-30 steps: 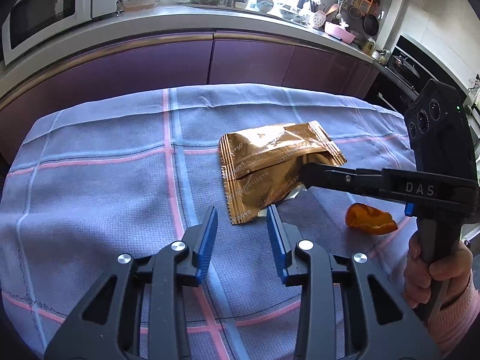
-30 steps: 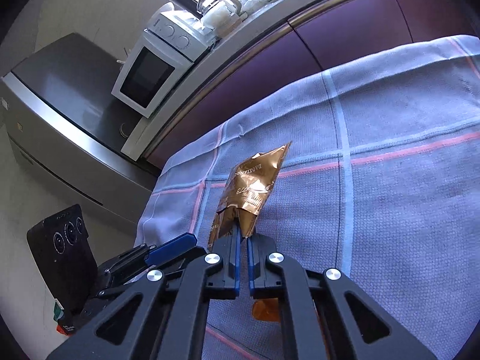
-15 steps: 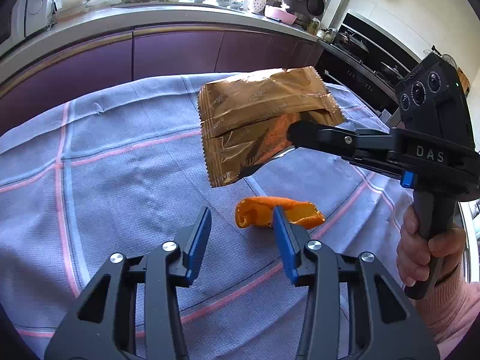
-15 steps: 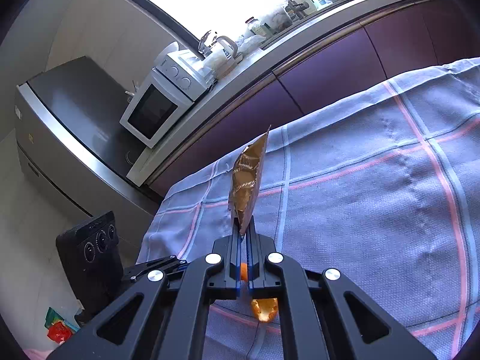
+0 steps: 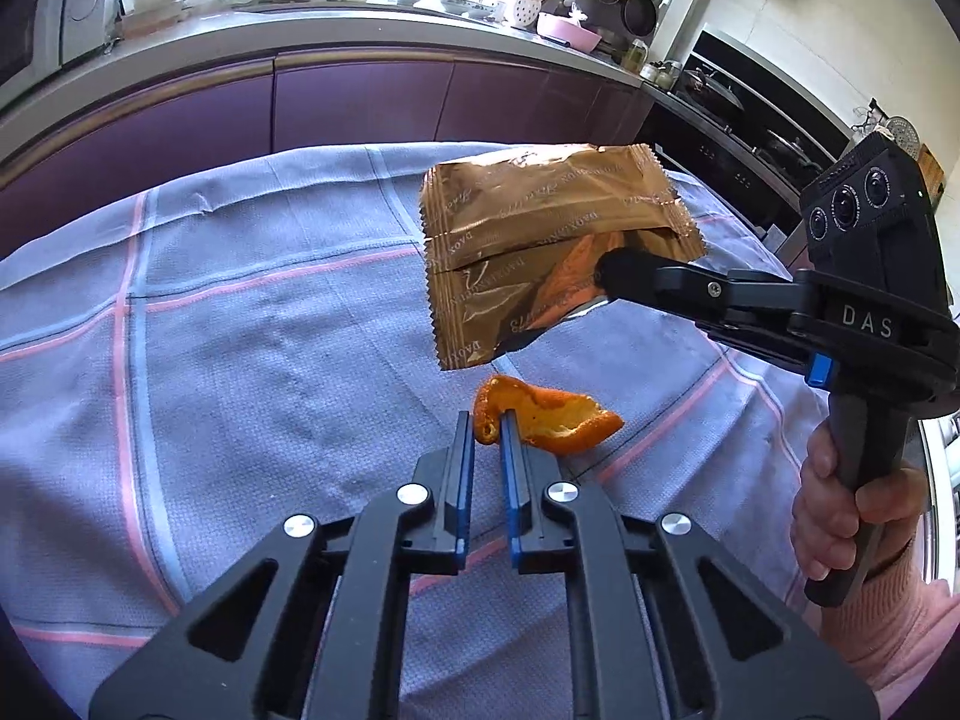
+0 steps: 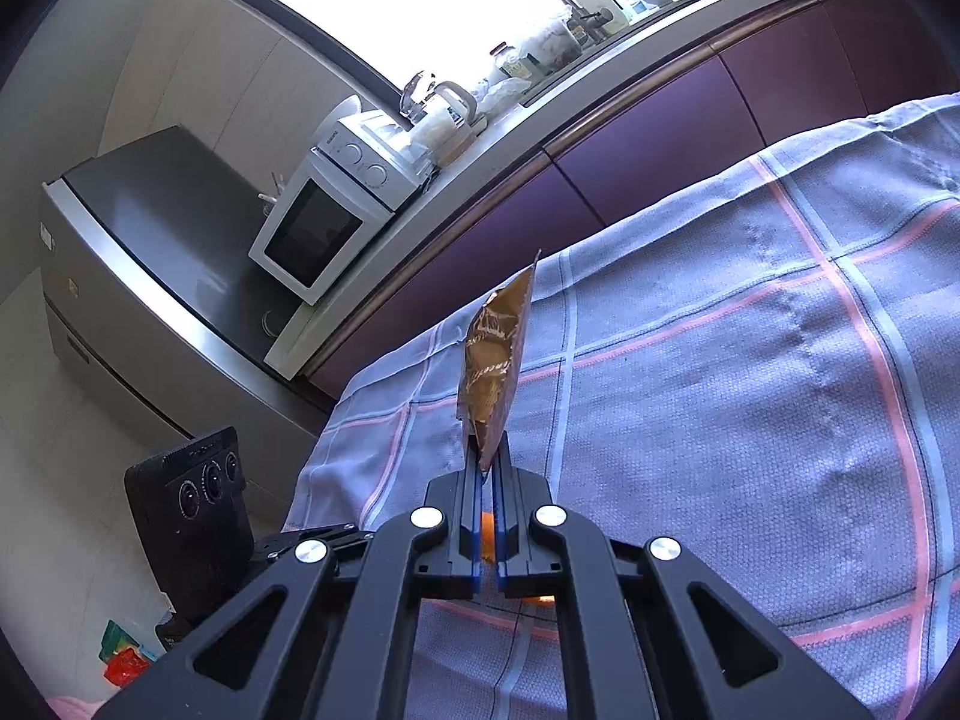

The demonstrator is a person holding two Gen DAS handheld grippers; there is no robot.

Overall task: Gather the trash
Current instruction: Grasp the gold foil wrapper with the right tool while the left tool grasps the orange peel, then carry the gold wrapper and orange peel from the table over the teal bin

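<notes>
On the table [image 5: 252,348], over a blue-grey cloth [image 6: 750,408] crossed with pink and pale blue lines, two hand-held grippers at work.

Right gripper [image 6: 489,459]: jaws pressed together on the lower corner of a gold wrapper [image 5: 540,240]. Wrapper is lifted clear of the cloth, hanging in the air. Seen from the right wrist it stands edge-on and upright above the fingertips; from the left wrist its broad face shows, creased, with faint lettering and zigzag-cut ends. A hand [image 5: 846,516] in a pink sleeve [image 5: 888,630] grips the black handle at the right edge of the left view.

Left gripper [image 5: 487,420]: low over the cloth, pointing steeply down, jaws closing. Only a narrow gap left between the blue pads. The left end of an orange peel [image 5: 552,420] sits between the fingertips; whether the pads already press it I cannot tell. Rest of the peel lies curled on the cloth to the right of the fingers, pith side showing. It is just below and in front of the hanging wrapper, not touching it.

Beyond the table: purple cabinets [image 5: 360,102] under a grey counter [image 5: 372,30] crowded with jars and dishes. White microwave [image 6: 324,222] on a lower unit at the counter's left end, a kettle [image 6: 444,99] behind it.
</notes>
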